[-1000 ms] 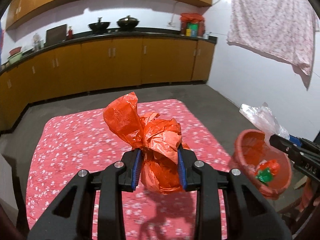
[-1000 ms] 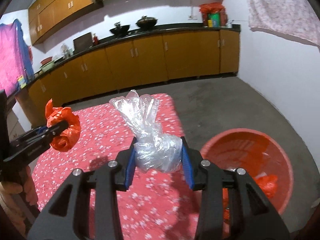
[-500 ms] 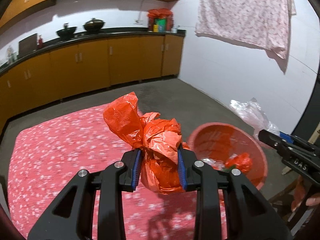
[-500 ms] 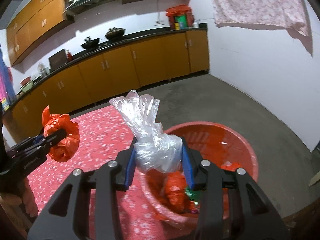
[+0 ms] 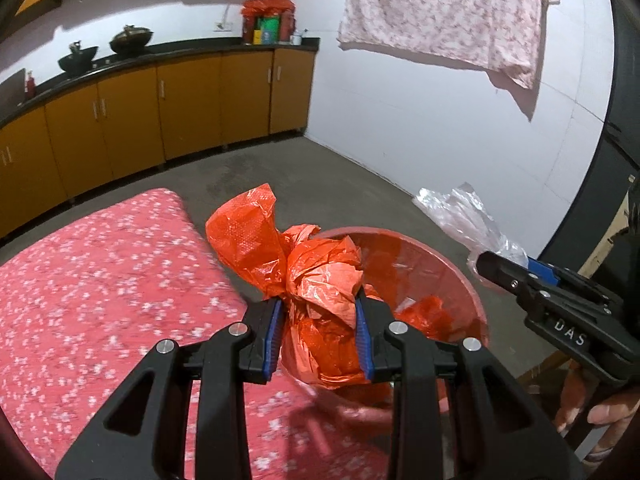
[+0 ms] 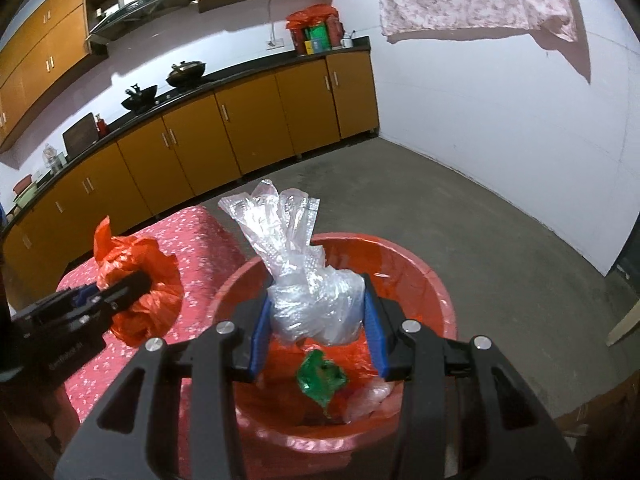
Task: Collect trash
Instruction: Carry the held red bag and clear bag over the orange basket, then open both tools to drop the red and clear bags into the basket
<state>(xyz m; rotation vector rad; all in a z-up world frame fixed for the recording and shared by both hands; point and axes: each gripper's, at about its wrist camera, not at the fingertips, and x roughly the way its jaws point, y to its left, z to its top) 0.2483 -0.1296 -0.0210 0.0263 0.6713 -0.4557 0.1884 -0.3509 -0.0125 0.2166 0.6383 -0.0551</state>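
My left gripper (image 5: 318, 330) is shut on a crumpled orange plastic bag (image 5: 304, 276), held at the near rim of a red plastic basin (image 5: 452, 272). My right gripper (image 6: 316, 326) is shut on a bunched clear plastic bag (image 6: 308, 280), held over the red basin (image 6: 424, 276). Inside the basin lie a green wrapper (image 6: 322, 378), orange plastic and clear plastic. In the right wrist view the left gripper with the orange bag (image 6: 136, 284) is at the left. In the left wrist view the right gripper with the clear bag (image 5: 468, 216) is at the right.
A table with a red flowered cloth (image 5: 88, 280) lies left of the basin. Orange kitchen cabinets (image 6: 248, 128) run along the back wall, with pots on the black counter. A patterned cloth (image 5: 444, 12) hangs on the white wall. Grey concrete floor (image 6: 460, 212) surrounds the basin.
Both grippers have swung right from over the table to the basin, each still holding its bag. The basin now lies directly under the right gripper.
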